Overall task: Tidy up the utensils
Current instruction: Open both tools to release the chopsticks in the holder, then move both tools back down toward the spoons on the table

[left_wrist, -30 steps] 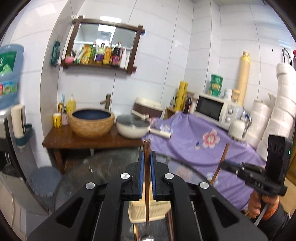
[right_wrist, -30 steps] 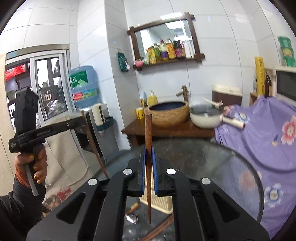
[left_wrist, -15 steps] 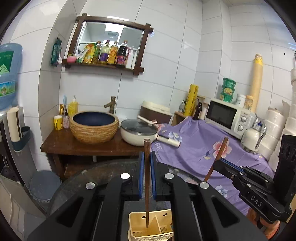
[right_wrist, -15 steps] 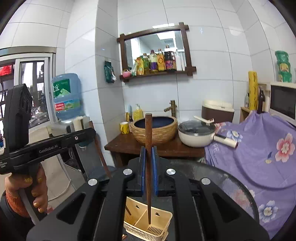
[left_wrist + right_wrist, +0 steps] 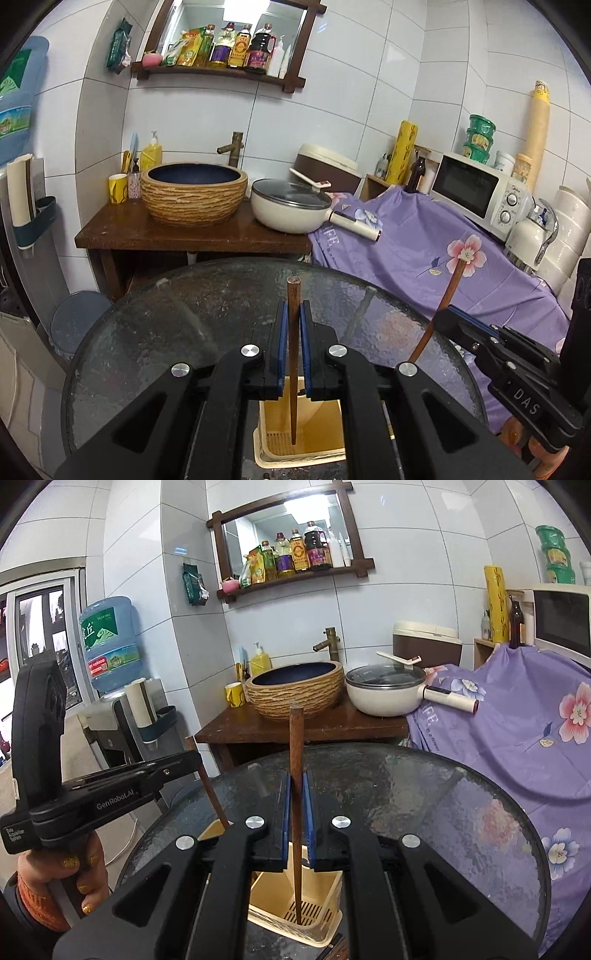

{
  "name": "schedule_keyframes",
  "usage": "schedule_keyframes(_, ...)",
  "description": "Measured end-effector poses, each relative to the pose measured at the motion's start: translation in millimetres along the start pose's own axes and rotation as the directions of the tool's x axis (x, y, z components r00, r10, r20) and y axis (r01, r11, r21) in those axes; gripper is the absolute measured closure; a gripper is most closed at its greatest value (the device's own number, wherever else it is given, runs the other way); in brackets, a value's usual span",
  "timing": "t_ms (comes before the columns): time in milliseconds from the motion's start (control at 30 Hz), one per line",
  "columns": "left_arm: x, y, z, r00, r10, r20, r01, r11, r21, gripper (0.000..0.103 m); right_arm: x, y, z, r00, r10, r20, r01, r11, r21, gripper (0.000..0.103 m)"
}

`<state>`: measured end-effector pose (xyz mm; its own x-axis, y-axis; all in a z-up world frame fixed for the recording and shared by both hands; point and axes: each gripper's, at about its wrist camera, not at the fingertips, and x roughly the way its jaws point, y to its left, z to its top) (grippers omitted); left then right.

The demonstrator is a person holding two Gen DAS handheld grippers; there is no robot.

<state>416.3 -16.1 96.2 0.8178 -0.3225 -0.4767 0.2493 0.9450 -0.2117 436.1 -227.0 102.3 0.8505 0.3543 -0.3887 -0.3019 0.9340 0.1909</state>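
— Left gripper (image 5: 291,325) pinches a dark brown wooden chopstick (image 5: 293,354) upright, tip inside the cream slotted plastic utensil caddy (image 5: 301,452). And the right gripper (image 5: 295,805)?

— Clamped on its own brown wooden chopstick (image 5: 296,812), tip over that caddy's slotted floor. Both seem at the drop-in step; next, probably lowering and releasing.

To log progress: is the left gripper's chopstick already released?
No, the left gripper is shut on its chopstick, tip over the holder.

We see white tiled walls (image 5: 388,85), a wooden-framed mirror shelf (image 5: 291,539), a dark wooden washstand (image 5: 177,232) with a woven basin (image 5: 194,194), and a round glass table (image 5: 424,797).
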Motion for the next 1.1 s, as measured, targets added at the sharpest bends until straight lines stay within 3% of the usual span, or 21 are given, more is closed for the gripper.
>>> schedule_keyframes(367, 9, -4, -8, 1.0, 0.001, -0.023, 0.0, 1.0, 0.016, 0.095, 8, -7, -5, 1.0, -0.016, 0.0, 0.016, 1.0, 0.02, 0.092)
schedule_keyframes(433, 7, -4, -9, 1.0, -0.008, -0.017, 0.008, 1.0, 0.018, 0.086, 7, -7, -7, 1.0, -0.016, 0.01, 0.015, 1.0, 0.023, 0.071)
schedule_keyframes(467, 4, -4, -9, 1.0, -0.008, -0.008, 0.009, 1.0, 0.02, 0.074, 4, -8, -8, 1.0, -0.021, 0.023, 0.02, 0.999, 0.028, 0.05)
schedule_keyframes(500, 0, -4, -10, 1.0, -0.012, 0.006, 0.012, 1.0, 0.022, 0.068, 0, -9, -10, 0.999, -0.027, 0.038, 0.026, 0.999, 0.036, 0.044)
schedule_keyframes(567, -8, -3, -13, 0.999, -0.018, 0.03, 0.017, 1.0, 0.018, 0.049, -6, -10, -12, 0.998, -0.031, 0.046, 0.029, 0.999, 0.039, 0.044)
schedule_keyframes(767, -31, 5, -40, 0.999, 0.028, 0.022, -0.028, 0.999, -0.02, 0.023, -24, -16, -36, 0.991, -0.137, -0.009, 0.137, 0.989, 0.049, 0.044)
schedule_keyframes(933, -48, 9, -80, 0.995, 0.092, -0.023, -0.091, 0.995, 0.03, 0.013, -40, -16, -81, 0.973, -0.204, -0.109, 0.206, 0.978, 0.011, 0.044)
schedule_keyframes(1100, -47, 13, -124, 0.981, 0.155, -0.112, -0.144, 0.984, 0.103, 0.013, -42, -14, -133, 0.949, -0.211, -0.234, 0.214, 0.977, -0.012, 0.044)
